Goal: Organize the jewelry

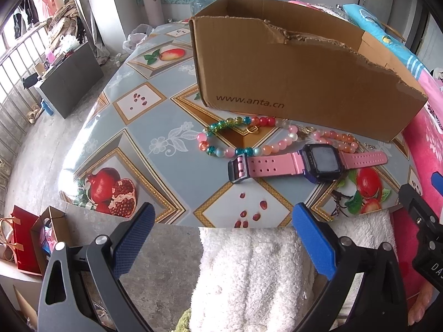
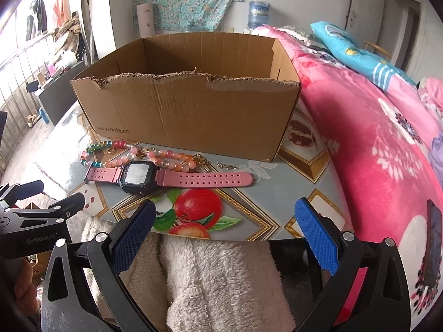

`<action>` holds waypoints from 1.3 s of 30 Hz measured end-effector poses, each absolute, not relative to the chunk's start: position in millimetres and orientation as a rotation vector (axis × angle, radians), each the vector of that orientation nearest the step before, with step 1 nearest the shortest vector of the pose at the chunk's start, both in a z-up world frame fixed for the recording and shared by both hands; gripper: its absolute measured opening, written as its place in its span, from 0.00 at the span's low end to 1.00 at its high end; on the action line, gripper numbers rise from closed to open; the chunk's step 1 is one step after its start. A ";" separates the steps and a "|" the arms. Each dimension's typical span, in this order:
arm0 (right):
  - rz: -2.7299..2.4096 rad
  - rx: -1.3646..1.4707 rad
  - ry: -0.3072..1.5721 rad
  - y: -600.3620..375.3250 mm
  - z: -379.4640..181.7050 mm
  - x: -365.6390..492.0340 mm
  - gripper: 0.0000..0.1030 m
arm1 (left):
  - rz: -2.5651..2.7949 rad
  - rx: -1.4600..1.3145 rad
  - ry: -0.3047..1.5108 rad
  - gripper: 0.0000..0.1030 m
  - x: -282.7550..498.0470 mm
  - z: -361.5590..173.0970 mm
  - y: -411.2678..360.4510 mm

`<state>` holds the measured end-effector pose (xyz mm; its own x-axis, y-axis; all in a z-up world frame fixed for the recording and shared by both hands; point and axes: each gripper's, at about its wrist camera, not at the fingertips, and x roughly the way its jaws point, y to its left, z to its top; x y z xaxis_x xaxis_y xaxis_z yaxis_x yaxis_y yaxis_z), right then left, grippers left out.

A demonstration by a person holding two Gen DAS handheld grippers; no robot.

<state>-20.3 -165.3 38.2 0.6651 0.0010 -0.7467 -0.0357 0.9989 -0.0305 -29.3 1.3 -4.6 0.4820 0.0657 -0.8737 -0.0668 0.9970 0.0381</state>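
Left tongs [image 1: 223, 239]: spread wide at the bottom of the left view, holding nothing, above white fleece [image 1: 249, 276].
Right tongs [image 2: 224, 238]: likewise spread and empty at the bottom of the right view.
Worktop [image 1: 144, 127]: fruit-print cloth, filling the middle of both views.
Bead bracelet [image 1: 221, 138]: multicoloured loop, centre-left of the left view, lying flat just in front of the box.
Watch [image 1: 321, 163]: pink strap, dark square face, laid flat just below the beads in the frame.
Pink bead strand [image 2: 171, 157]: between watch and box, with a small gold chain [image 2: 227, 166] to its right.
Cardboard box [image 2: 193, 110]: open-topped, torn front rim, behind the jewelry.
Bed [image 2: 373, 127]: pink floral quilt, right edge of the right view.
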 end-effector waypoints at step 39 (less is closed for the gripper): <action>0.275 0.004 0.775 -165.0 30.7 -3.5 0.80 | -0.149 -0.113 0.884 0.94 -23.2 22.9 8.0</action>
